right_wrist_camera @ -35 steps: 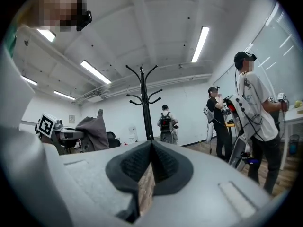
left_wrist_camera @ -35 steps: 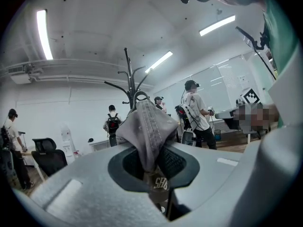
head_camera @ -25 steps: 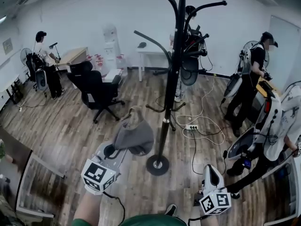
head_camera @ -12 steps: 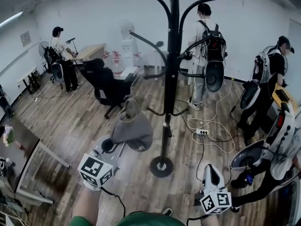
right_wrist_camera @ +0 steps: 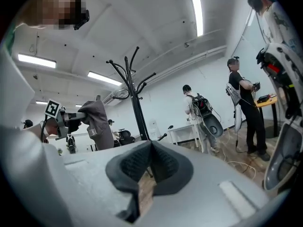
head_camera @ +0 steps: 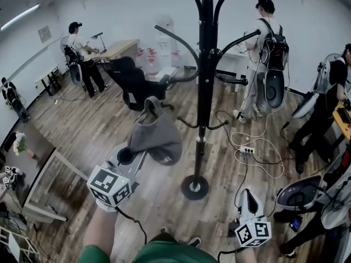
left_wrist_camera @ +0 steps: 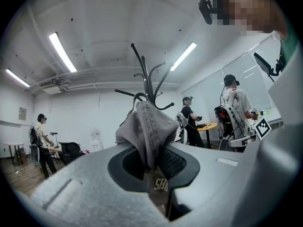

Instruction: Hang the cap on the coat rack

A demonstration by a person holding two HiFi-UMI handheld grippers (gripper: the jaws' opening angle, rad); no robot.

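Observation:
A grey cap hangs folded from my left gripper, which is shut on its fabric and holds it up just left of the black coat rack. In the left gripper view the cap fills the space between the jaws, a small label dangling below, and the coat rack's hooks rise right behind it. My right gripper stays low at the bottom right, shut and empty. In the right gripper view the coat rack and the cap stand to the left.
The rack's round base rests on the wooden floor close in front of me. A black office chair stands behind the cap. Several people with equipment work around the room, one right of the rack. A power strip and cables lie on the floor.
The view has come closer to the rack, which now looms larger. My left gripper has lifted the cap slightly higher toward the rack's lower hooks. The right gripper has barely moved.

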